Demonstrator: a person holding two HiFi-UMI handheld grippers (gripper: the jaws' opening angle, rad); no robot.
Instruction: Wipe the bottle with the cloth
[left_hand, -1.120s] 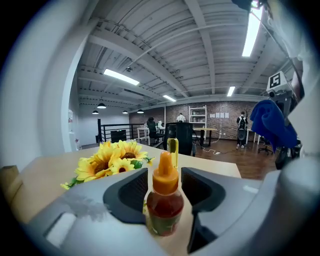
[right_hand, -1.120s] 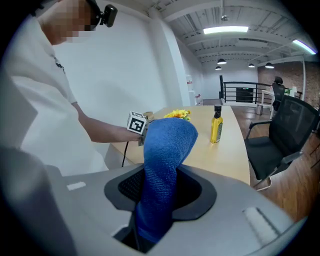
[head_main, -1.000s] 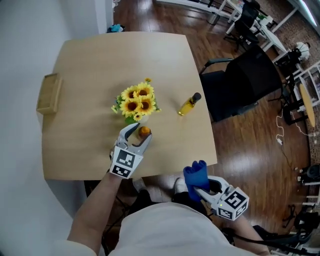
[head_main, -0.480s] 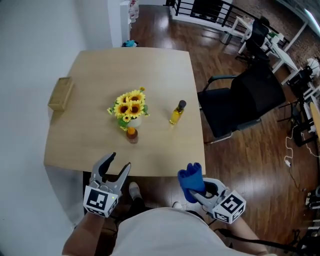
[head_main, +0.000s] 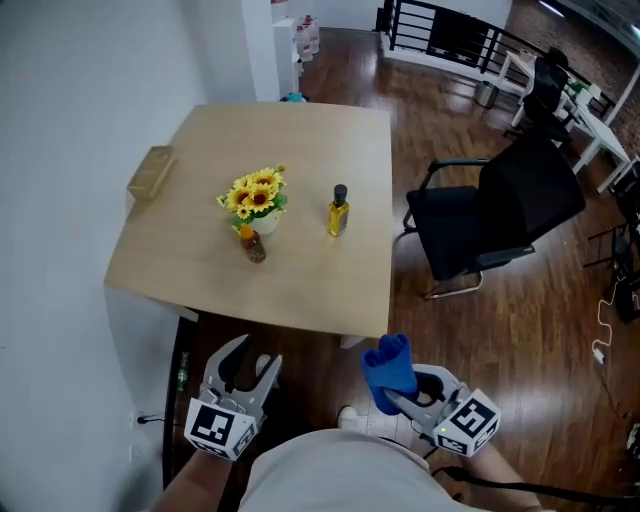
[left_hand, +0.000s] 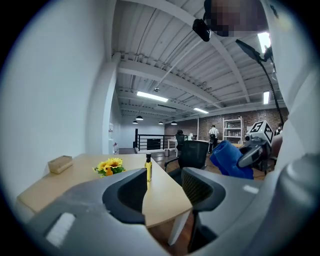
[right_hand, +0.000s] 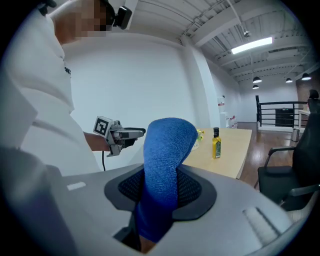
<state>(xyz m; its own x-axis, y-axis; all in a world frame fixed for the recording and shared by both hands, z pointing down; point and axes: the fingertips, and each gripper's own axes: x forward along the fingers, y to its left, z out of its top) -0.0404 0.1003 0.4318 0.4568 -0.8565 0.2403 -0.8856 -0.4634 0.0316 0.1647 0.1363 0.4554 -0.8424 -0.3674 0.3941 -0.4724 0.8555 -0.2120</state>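
Bottle (head_main: 252, 245), small, orange cap: upright on table (head_main: 310, 290), just in front of sunflowers (head_main: 254, 195). Oil bottle (head_main: 338, 211) stands apart on its right. Left gripper (head_main: 250, 358): 1 s ago at that bottle, now pulled back past near table edge, jaws wide apart, nothing between. Right gripper (head_main: 398, 388): unchanged, jaws clamped on blue cloth (head_main: 388, 368), also off table.

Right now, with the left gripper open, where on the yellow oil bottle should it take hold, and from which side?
Probably the wide body of the oil bottle, below its thin neck, coming in level from the table's near edge with the left gripper. It stands upright, apart from the sunflowers on its left.
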